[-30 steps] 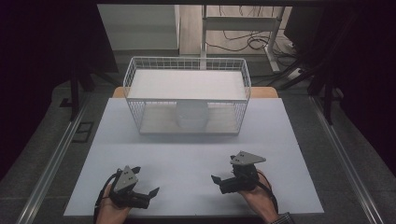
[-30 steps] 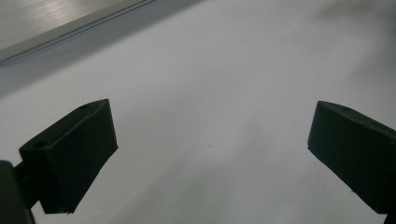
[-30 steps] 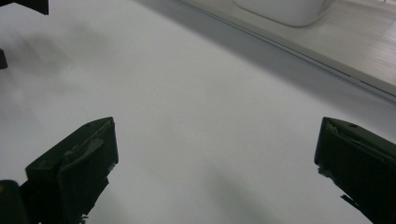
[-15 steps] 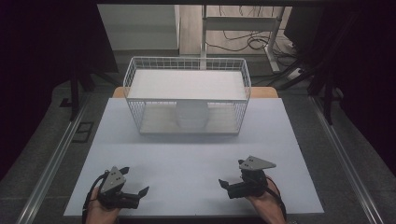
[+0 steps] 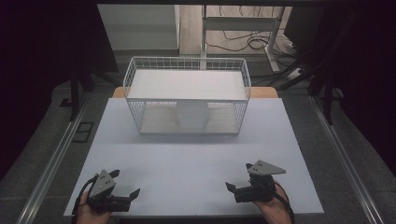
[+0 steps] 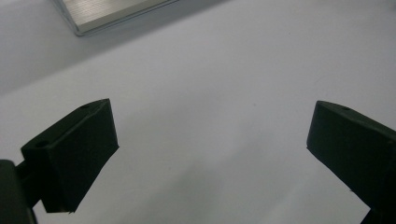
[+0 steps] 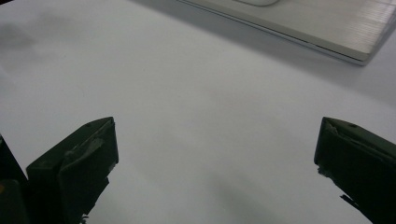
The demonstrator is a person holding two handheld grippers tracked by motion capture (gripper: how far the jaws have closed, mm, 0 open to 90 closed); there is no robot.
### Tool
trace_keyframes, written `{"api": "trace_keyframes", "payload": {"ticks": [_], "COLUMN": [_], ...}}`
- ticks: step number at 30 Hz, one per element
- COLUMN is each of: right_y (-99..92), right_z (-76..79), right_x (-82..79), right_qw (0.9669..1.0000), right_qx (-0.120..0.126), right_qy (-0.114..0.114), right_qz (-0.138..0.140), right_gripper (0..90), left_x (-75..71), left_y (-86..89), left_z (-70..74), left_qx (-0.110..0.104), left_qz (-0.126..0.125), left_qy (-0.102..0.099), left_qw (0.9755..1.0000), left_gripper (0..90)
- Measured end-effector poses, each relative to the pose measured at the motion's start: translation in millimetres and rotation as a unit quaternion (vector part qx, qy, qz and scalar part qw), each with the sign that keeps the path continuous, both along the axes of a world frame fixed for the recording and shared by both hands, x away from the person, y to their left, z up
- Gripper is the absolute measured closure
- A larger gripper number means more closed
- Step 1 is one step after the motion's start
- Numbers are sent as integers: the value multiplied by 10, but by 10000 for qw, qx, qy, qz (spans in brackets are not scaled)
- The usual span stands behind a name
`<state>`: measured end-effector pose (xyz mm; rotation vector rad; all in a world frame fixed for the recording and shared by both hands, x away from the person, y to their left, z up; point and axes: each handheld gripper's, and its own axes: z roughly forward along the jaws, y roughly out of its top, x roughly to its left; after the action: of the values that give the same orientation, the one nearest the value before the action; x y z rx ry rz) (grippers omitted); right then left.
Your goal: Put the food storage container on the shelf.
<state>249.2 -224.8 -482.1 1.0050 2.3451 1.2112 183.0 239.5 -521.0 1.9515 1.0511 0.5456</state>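
White table top [image 5: 196, 158], near edge: left gripper [image 5: 125, 184] at near left corner, held in a hand [image 5: 88, 212]; jaws spread wide, nothing between them, tips angled toward table centre and slightly away from person. In left gripper view, same wide gap over bare white surface, both pads [image 6: 77, 154] clear of any object.

Right gripper [image 5: 232, 189] at near right, held in the other hand [image 5: 271, 210]; jaws likewise fully apart and empty, tips pointing left toward table centre. Grey three-cornered plate [image 5: 265, 167] on top. In right gripper view, bare white surface between the pads [image 7: 77, 165]; pale board edge at top right.

Grippers well apart from each other.

White wire basket [image 5: 187, 65] at far middle of table, long axis running left-right across table, open side up. Pale rounded object [image 5: 191, 115] seen through front mesh, near middle; identity unclear. Basket well apart from both grippers
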Motion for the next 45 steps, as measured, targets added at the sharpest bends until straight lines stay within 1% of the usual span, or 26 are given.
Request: {"api": "trace_keyframes", "payload": {"ticks": [4,13,18,27,31,33,35,40,43,45], "right_y": [-80,-285,-386,-549,-592,-608,-626,-658,-659,-660], "right_z": [3,26,4,-62,-103,-130,-155,-217,-219,-223], "right_x": [-31,-121,-178,-285,-330,-354,-372,-397,-399,-396], "right_qw": [10000,9994,9989,9979,9974,9972,9971,9962,9959,9957], "right_qx": [-7,22,2,-11,-60,-82,-121,-186,-179,-184], "right_qy": [2,-51,-30,-1,52,95,145,383,365,391], "right_qz": [-100,-348,-466,-649,-712,-736,-741,-762,-808,-820], "right_gripper": [0,0,0,0,0,0,0,0,0,0], "left_x": [-30,-109,-142,-208,-221,-229,-227,-216,-211,-205], "left_y": [52,163,194,242,254,250,248,257,263,262], "left_z": [0,-3,-10,-31,-61,-58,-60,-67,-70,-71], "left_qx": [15,-29,-44,-178,-265,-266,-245,-290,-310,-303], "left_qz": [56,198,239,333,306,324,323,363,368,365], "left_qy": [0,-23,-15,-2,108,74,93,157,175,193], "left_qw": [10000,9998,9997,9993,9991,9991,9991,9988,9987,9987], "left_gripper": [16,17,16,0,0,0,0,0,0,0]}}
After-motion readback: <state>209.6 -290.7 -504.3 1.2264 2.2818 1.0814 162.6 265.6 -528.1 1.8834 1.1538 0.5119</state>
